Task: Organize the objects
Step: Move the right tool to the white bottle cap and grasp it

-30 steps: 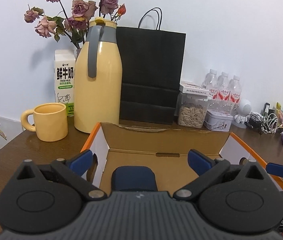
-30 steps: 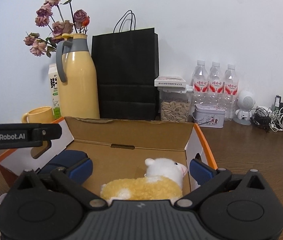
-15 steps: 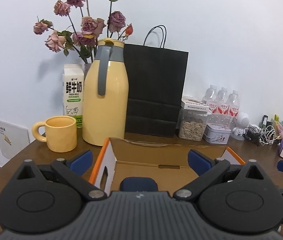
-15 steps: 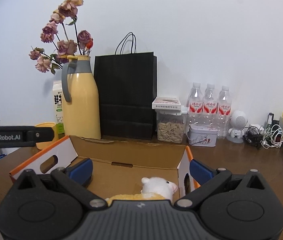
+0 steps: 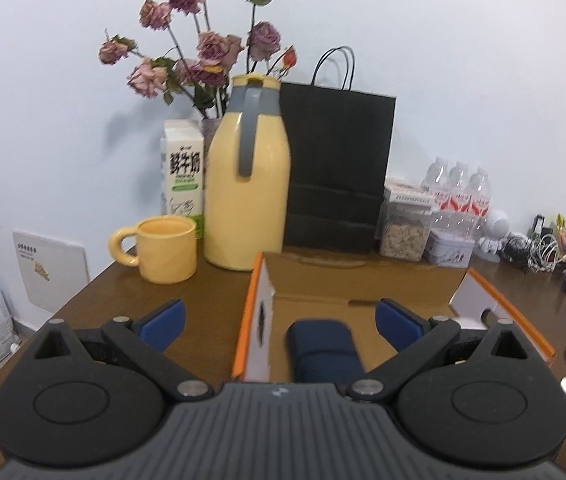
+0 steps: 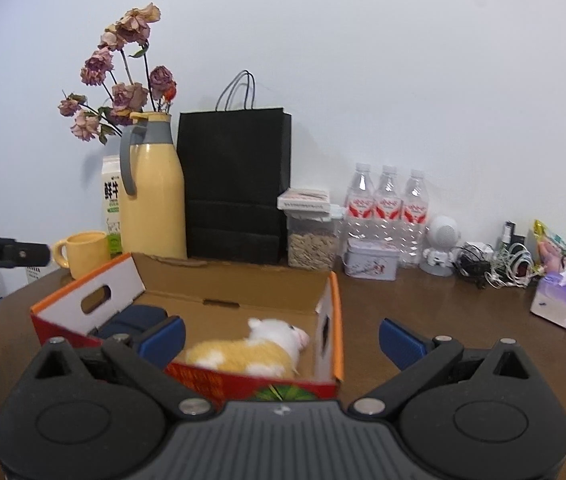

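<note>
- Pulling clear of the cardboard box (image 6: 239, 284) reads as the step in hand: both claws are spread wide with nothing between their pads, and both sit on the near side of the box rather than inside it.
- The left gripper (image 5: 281, 318) has its jaws parted and empty; its left blue pad hangs over bare table (image 5: 203, 284) and its right pad over the box interior, so it straddles the orange-edged left wall.
- The right gripper (image 6: 281, 338) is likewise open and empty, straddling the box's right wall near the front corner.
- The task's things lie inside the box: the dark blue pouch (image 5: 321, 344) flat on the floor along the left side, and the plush toy (image 6: 251, 350) on its side towards the right, white head close to the right wall.
- To do this well, each gripper should rise clear before moving sideways, since a pad could catch a thin wall and drag the light box across the table.
- The jaws are best left apart until they are clear of the rims; closing now could pinch cardboard.
- If another item is to be packed, the yellow mug (image 5: 163, 248) stands nearest the left gripper, just beside the yellow thermos (image 5: 249, 196); that is a guess, as the task names no item.
- Free floor remains between pouch and toy, though part of it is hidden.
</note>
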### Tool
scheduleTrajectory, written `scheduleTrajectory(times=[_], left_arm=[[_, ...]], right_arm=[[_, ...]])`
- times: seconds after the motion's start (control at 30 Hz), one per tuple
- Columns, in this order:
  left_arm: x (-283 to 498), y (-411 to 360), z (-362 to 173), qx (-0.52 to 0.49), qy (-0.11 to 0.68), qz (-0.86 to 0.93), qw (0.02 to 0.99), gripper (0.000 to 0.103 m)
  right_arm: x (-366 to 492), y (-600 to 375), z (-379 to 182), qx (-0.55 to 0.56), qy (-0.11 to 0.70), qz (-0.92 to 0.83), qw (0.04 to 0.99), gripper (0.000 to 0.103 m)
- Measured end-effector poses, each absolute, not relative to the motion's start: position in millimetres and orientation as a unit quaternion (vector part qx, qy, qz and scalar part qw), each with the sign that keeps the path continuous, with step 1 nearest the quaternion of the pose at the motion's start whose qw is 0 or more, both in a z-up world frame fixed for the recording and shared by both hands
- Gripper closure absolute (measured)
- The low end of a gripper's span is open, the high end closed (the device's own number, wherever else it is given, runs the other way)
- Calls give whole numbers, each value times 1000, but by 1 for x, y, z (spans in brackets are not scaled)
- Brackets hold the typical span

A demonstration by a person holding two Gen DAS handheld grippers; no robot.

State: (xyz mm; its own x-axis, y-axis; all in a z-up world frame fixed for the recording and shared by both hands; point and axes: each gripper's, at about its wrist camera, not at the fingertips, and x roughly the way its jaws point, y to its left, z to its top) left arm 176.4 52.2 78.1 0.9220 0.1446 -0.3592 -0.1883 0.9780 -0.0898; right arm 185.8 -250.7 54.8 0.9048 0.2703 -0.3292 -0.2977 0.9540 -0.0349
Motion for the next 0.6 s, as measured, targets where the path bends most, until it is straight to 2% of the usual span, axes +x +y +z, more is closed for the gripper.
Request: scheduleTrajectory(times=[0.53, 0.6], left_arm=[[142, 89, 42, -58, 233, 119, 963, 0], [139, 93, 38, -61, 237, 123, 962, 0]], right_arm=[[194, -317, -4, -75, 275, 77, 955, 0], [205, -322, -13, -74, 289, 72, 952, 5]])
